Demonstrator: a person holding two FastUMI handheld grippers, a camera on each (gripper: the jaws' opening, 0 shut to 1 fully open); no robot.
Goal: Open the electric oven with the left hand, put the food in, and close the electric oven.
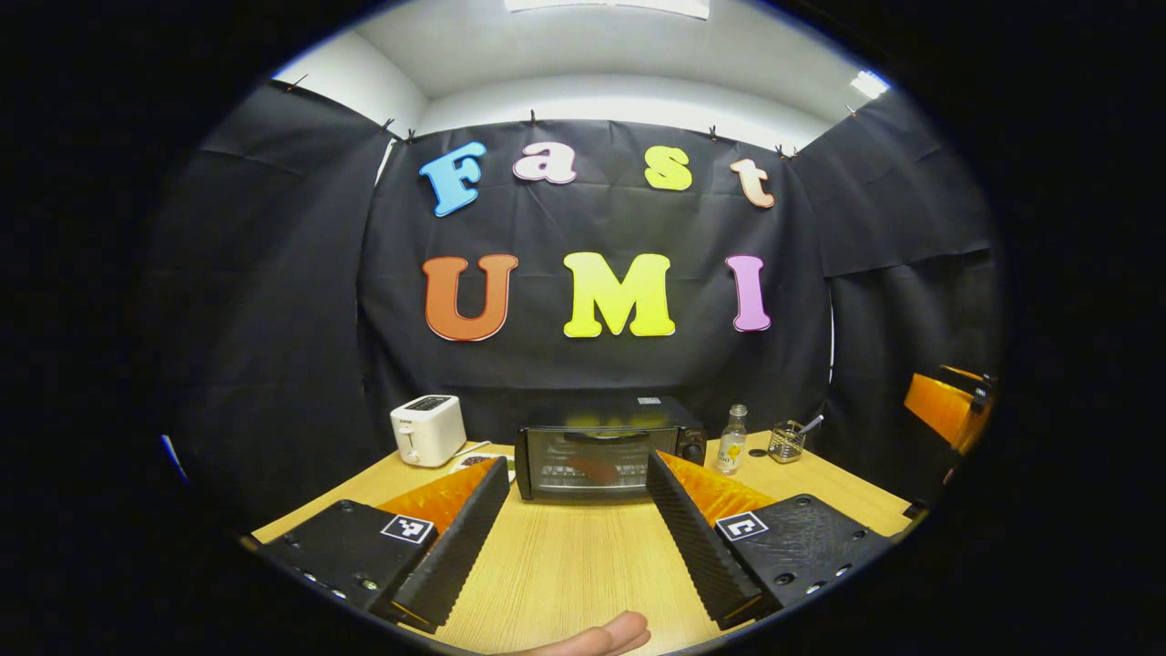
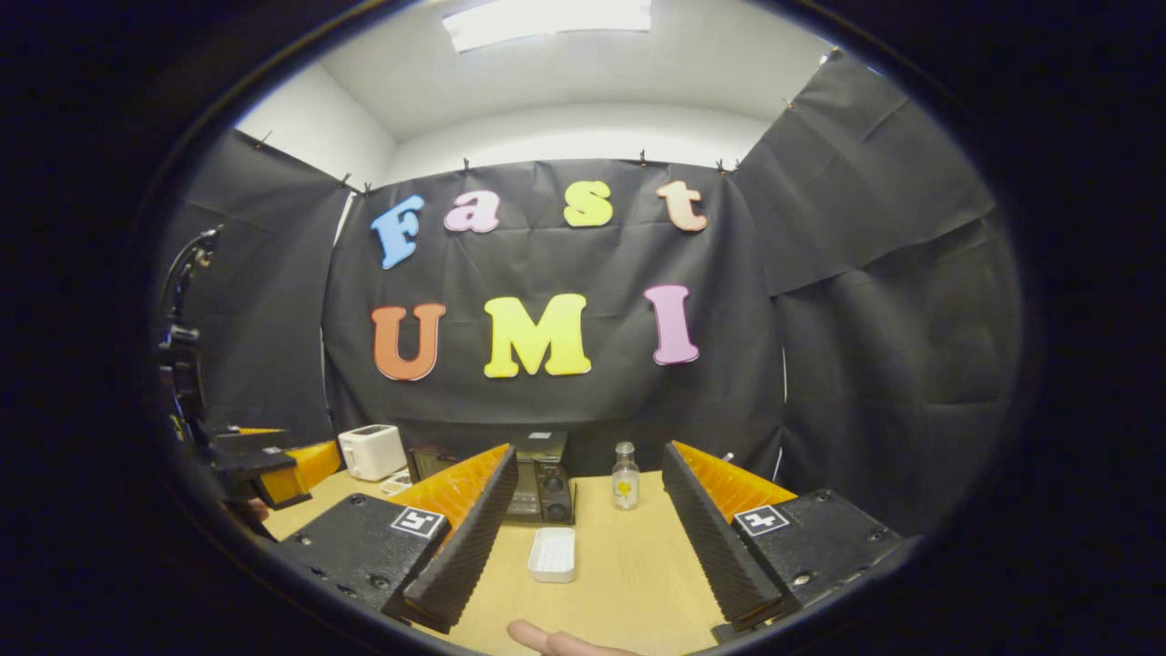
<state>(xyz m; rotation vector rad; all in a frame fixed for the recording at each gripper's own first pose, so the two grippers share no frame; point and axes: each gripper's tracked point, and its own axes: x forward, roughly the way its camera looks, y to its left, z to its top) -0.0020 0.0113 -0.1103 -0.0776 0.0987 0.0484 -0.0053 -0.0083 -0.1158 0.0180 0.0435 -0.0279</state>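
1. Nothing is done yet, by my reading: the oven (image 1: 608, 453) sits at the back of the tabletop (image 1: 565, 565) with its glass door up and closed, the handle across the top of the door untouched.
2. The left claw (image 1: 578, 510) is spread wide and holds nothing, aimed straight at the oven door but well short of it.
3. The right claw (image 2: 590, 519) is just as wide and just as empty, hanging above the tabletop.
4. All three steps are left: pull the door down, load the food, shut it.
5. The right gripper view offers a small white tray (image 2: 553, 554) lying on the wood in front of the oven; whether it carries the food, I cannot tell.
6. The left gripper view gives the oven door full on, plus a toaster (image 1: 428, 430), a small bottle (image 1: 731, 440) and a glass with a utensil (image 1: 786, 441).
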